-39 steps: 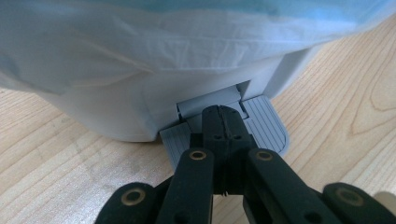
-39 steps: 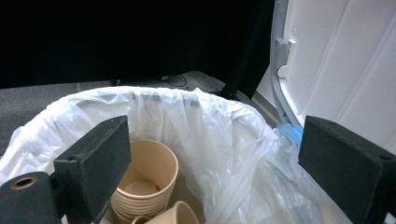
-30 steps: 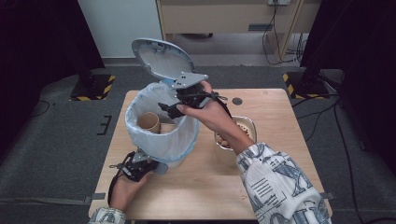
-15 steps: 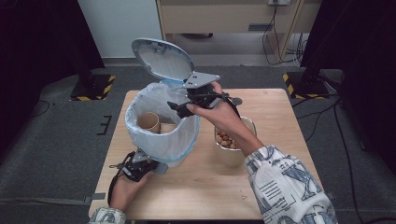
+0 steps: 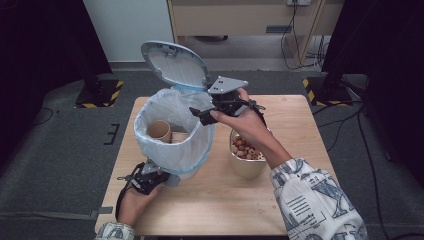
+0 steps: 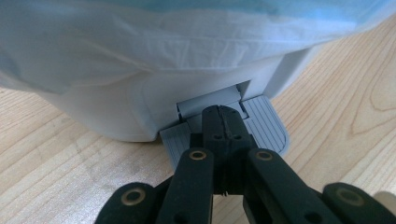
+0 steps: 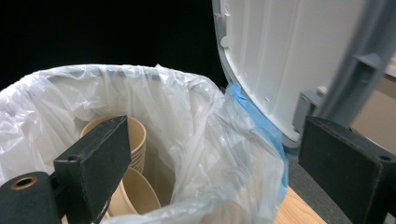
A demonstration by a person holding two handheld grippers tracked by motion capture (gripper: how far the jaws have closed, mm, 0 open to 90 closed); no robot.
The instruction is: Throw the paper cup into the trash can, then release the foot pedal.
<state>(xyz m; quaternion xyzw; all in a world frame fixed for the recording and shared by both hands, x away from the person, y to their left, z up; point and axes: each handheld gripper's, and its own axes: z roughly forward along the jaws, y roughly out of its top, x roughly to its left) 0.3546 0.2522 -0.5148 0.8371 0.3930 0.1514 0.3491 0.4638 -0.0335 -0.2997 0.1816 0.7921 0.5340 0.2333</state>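
Note:
A white pedal bin [image 5: 172,150] lined with a thin plastic bag [image 7: 196,121] stands on the wooden table [image 5: 300,130], its lid [image 5: 175,62] raised. Brown paper cups [image 5: 159,131] lie inside it, also seen as cups [image 7: 135,140] in the right gripper view. My left gripper [image 6: 223,116] is shut, and its tips rest on the grey pedal [image 6: 266,126] at the bin's base. The left gripper [image 5: 162,177] sits low at the bin's front. My right gripper [image 5: 197,114] hovers over the bin's right rim. It is open, and nothing is between its fingers [image 7: 93,158].
A tan bowl [image 5: 247,169] of round brown nuts [image 5: 245,146] stands just right of the bin, under my right forearm. The raised lid [image 7: 289,56] stands close beside the right gripper. Dark stands and cables lie on the floor beyond the table.
My right hand has drifted a little to the right, from over the bin's opening toward its right rim. The left gripper has stayed on the pedal and the lid has stayed up.

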